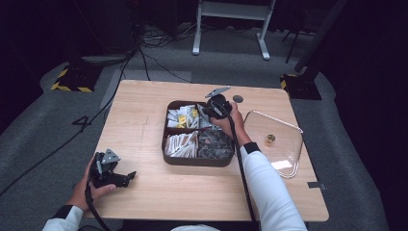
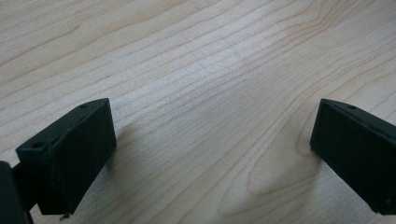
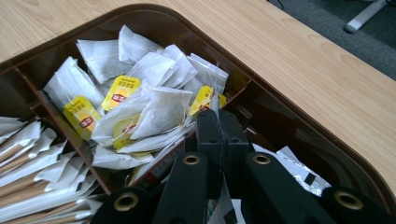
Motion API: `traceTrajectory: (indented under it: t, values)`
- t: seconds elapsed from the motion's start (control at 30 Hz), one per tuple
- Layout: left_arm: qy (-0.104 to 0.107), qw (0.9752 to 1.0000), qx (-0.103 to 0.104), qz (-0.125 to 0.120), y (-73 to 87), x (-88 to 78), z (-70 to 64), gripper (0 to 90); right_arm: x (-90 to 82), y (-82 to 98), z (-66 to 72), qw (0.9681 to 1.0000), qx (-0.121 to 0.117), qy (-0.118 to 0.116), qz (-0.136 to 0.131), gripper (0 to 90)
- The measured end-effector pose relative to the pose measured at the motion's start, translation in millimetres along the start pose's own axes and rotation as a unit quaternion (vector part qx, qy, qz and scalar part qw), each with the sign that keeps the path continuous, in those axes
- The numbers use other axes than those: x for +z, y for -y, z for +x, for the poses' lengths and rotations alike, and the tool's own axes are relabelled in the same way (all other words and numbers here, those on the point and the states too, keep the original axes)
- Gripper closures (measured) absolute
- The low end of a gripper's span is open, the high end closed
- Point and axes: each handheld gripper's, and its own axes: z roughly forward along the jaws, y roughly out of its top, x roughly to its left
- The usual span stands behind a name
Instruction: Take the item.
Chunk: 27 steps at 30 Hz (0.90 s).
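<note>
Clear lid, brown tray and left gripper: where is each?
Clear lid (image 1: 284, 144), high view, its flat top.
Brown tray (image 1: 197, 161), high view, its near rim.
Left gripper (image 2: 212, 154), left gripper view, midway between its tips.

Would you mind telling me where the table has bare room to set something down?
Bare wood spans the table left of the brown tray, and the front edge between the forearms. Crowded: tray, clear lid right, small disc behind.
</note>
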Motion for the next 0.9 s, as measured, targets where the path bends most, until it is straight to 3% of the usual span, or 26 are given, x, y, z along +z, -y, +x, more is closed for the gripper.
traceTrajectory:
  t: [0.43,0.9]
  values:
    - [0.0,1.0,-0.001,0.0,0.2,-0.2,-0.2,0.5,-26.7,-1.3,5.9,0.9991,-0.009,-0.016,-0.038,90.0]
    - [0.0,1.0,-0.001,0.0,0.2,-0.2,-0.2,0.5,-56.5,-5.3,18.7,0.9961,-0.031,-0.04,-0.073,90.0]
